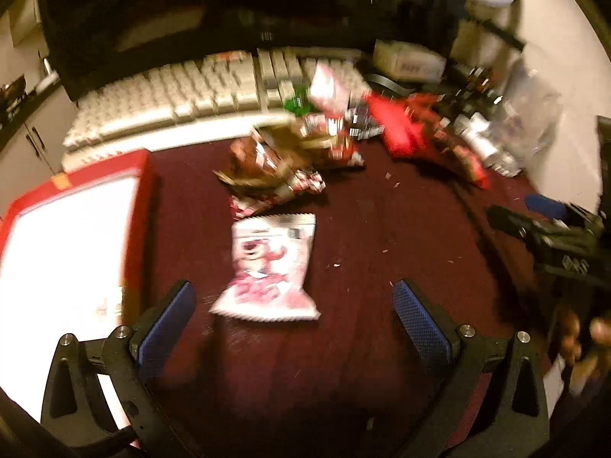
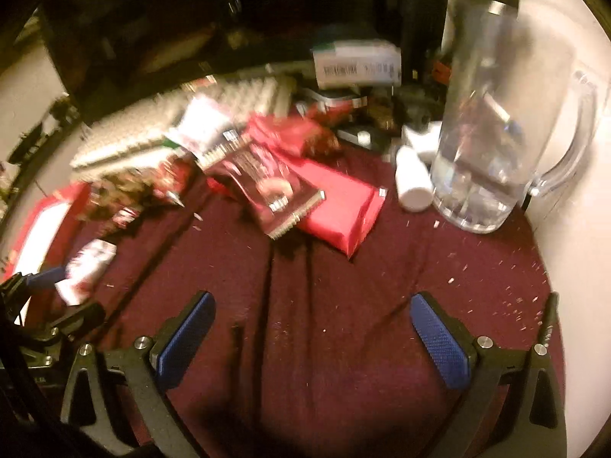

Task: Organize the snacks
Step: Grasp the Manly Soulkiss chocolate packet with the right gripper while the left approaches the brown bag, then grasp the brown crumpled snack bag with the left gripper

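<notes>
A white and pink snack packet point(image 1: 269, 267) lies on the dark red cloth, just ahead of my open, empty left gripper point(image 1: 294, 297). Behind it sits a pile of brown and red wrappers point(image 1: 282, 156) and a red packet point(image 1: 397, 126). In the right wrist view my right gripper point(image 2: 311, 313) is open and empty above bare cloth. Ahead of it lie a dark red packet point(image 2: 267, 187) on top of a bright red packet point(image 2: 340, 206), and the wrapper pile point(image 2: 130, 187) to the left. The white and pink packet point(image 2: 86, 267) shows at far left beside the left gripper point(image 2: 38, 282).
A red-rimmed box with a white inside point(image 1: 65, 244) stands at left. A white keyboard point(image 1: 183, 95) lies behind the snacks. A clear glass mug point(image 2: 492, 133), a white bottle point(image 2: 412, 179) and a small carton point(image 2: 355, 63) stand at right. Crumbs dot the cloth.
</notes>
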`<state>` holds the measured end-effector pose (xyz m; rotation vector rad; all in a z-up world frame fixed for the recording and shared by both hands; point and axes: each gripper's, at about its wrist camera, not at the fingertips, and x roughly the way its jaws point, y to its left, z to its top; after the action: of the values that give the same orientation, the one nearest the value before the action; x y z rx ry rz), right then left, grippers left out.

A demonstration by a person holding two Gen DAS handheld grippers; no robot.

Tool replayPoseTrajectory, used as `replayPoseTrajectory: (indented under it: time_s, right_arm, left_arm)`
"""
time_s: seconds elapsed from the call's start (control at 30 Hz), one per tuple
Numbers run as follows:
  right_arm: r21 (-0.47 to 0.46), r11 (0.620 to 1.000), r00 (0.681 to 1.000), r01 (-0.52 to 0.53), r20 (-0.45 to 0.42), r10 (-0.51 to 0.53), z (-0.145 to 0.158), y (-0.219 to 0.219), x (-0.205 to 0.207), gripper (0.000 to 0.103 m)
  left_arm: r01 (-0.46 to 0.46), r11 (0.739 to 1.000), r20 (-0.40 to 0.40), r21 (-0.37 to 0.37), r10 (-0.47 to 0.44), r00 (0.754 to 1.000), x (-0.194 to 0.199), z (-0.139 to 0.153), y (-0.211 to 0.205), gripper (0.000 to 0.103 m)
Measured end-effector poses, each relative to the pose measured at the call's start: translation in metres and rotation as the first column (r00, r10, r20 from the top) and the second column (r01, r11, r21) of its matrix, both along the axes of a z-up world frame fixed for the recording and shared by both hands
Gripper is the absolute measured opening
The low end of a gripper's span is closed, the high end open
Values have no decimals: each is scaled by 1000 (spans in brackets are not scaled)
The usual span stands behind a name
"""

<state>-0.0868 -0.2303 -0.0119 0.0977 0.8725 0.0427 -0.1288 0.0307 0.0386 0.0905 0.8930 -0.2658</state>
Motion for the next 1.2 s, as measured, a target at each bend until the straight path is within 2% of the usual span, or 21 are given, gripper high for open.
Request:
replayPoseTrajectory:
  time_s: [0.07, 0.13, 0.23, 0.3, 0.43, 0.53, 0.6, 0.67, 0.7, 0.73, 0.77, 0.83, 0.97, 1.2]
  right_arm:
    - [-36, 999, 998, -16, 55, 18, 17, -1, -6, 103]
    - [-66, 996, 996, -52, 72, 57, 28, 3, -2, 103]
    - [-83, 989, 988, -124, 83, 131, 37, 10, 17, 103]
    - [-80, 985, 984, -156, 78, 162, 36, 15, 34, 103]
    - [-30, 985, 984, -170, 46, 171, 24, 18, 72, 100]
    - [16, 984, 983, -177, 43, 176, 15, 20, 87, 87]
    - [42, 983, 983, -179, 37, 178, 9, 20, 93, 76]
    - [60, 981, 982, -183, 52, 180, 6, 18, 92, 76]
    - [68, 980, 980, -188, 73, 183, 6, 17, 90, 70]
    - [81, 979, 980, -187, 81, 181, 6, 14, 88, 58]
    - [97, 979, 981, -180, 88, 172, 6, 10, 88, 50]
    - [142, 975, 982, -168, 109, 154, 4, -1, 85, 38]
    - [228, 958, 981, -176, 117, 153, 4, -12, 86, 35]
    - [227, 945, 963, -236, 187, 196, 11, -3, 77, 31]
  left_arm:
    - [-2, 1000, 51, -31, 4, 999, -4, 17, 17, 103]
    - [-25, 998, 81, -61, 30, 996, 2, 30, 36, 103]
    - [-87, 990, 82, -110, 96, 992, 10, 42, 60, 103]
    - [-117, 988, 76, -105, 125, 989, 22, 44, 67, 103]
    - [-117, 992, 89, 50, 113, 990, 45, 44, 58, 103]
    - [-84, 985, 110, 148, 69, 992, 57, 41, 46, 103]
    - [-50, 980, 101, 192, 31, 994, 67, 37, 35, 103]
    - [-27, 978, 88, 207, 9, 996, 76, 34, 27, 103]
    - [-15, 975, 75, 220, -1, 997, 83, 32, 22, 103]
    - [-14, 971, 70, 237, -3, 998, 86, 30, 18, 103]
    - [-14, 966, 68, 259, -4, 998, 91, 28, 14, 103]
    - [0, 955, 70, 297, -22, 997, 96, 26, 6, 103]
    - [38, 928, 67, 371, -68, 995, 100, 18, -5, 103]
    - [77, 896, 66, 437, -118, 991, 111, 16, -14, 103]
